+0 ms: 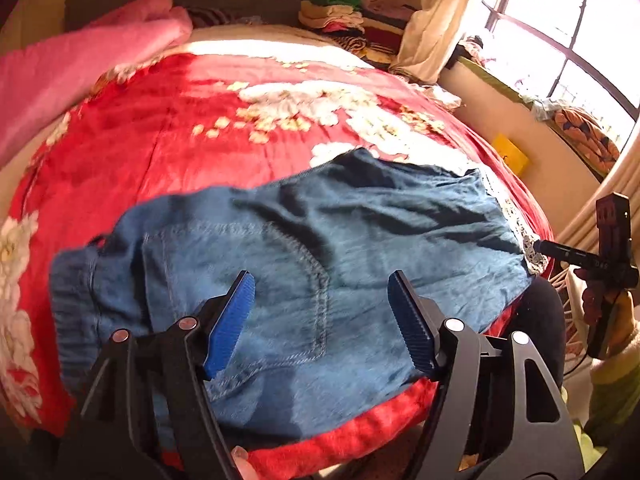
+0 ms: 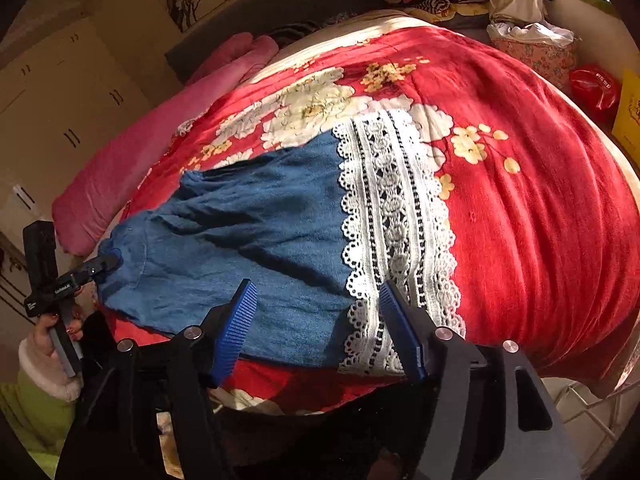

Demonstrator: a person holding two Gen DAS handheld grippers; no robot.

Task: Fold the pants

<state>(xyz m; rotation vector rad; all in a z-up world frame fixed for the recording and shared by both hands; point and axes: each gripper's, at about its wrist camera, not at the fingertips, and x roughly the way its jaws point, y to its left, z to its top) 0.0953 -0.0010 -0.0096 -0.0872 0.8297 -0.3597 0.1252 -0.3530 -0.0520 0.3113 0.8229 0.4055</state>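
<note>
Blue denim pants point(image 1: 304, 264) with white lace hems point(image 2: 396, 232) lie flat across a red flowered blanket point(image 1: 192, 136) on a bed. The elastic waistband point(image 1: 76, 300) is at the left, the lace hems at the right. My left gripper point(image 1: 320, 320) is open above the back pocket near the waist, holding nothing. My right gripper point(image 2: 316, 324) is open above the leg end, its right finger over the lace, holding nothing. The left gripper also shows in the right wrist view point(image 2: 104, 264) at the waist. The right gripper shows in the left wrist view point(image 1: 540, 246) at the hem.
A pink quilt point(image 1: 80, 64) lies along the bed's left side. Folded clothes point(image 1: 340, 16) are stacked at the head. A window point(image 1: 560, 40) and wall run along the right. A red bag point(image 2: 596, 88) and yellow box point(image 2: 628, 112) sit beside the bed.
</note>
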